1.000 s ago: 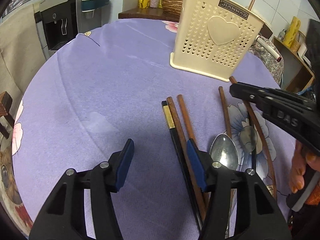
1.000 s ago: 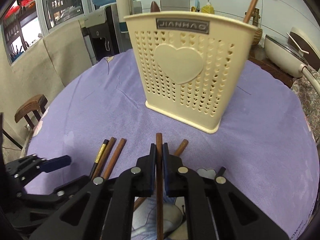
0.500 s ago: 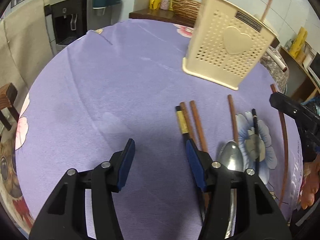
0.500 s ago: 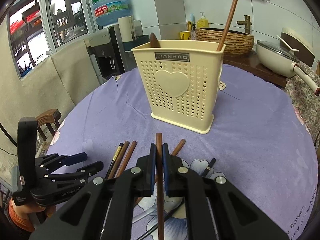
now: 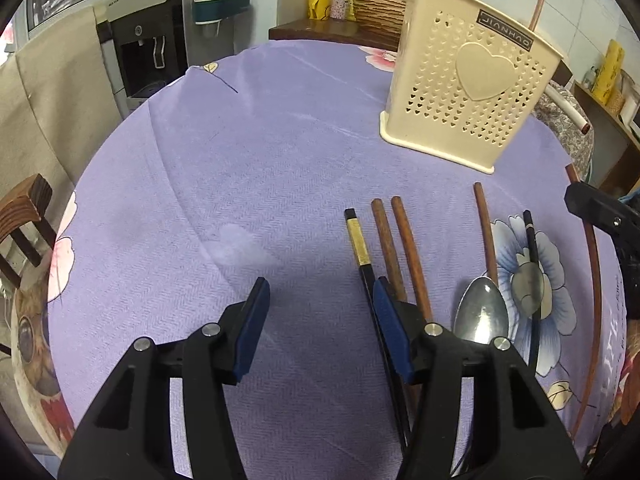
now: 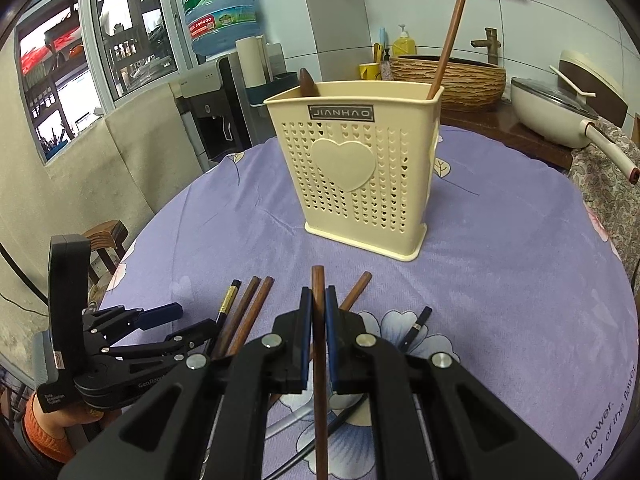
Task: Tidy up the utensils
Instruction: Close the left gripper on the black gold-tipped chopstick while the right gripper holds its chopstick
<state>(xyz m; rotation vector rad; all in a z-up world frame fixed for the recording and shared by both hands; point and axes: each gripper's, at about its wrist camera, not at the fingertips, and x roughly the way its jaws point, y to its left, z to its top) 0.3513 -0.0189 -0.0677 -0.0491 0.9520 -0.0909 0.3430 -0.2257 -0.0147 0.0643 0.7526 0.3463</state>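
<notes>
Right hand-held gripper clenched on a chopstick, raised off the worktop for the holder; left hand-held gripper released, empty, beside remaining chopsticks.

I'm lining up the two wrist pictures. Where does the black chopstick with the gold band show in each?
Left wrist: the black chopstick with the gold band lies centre-right, leftmost of the row.
Right wrist: lower left, beside two brown chopsticks.
Shared landmark: the cream perforated utensil holder with the heart.
</notes>
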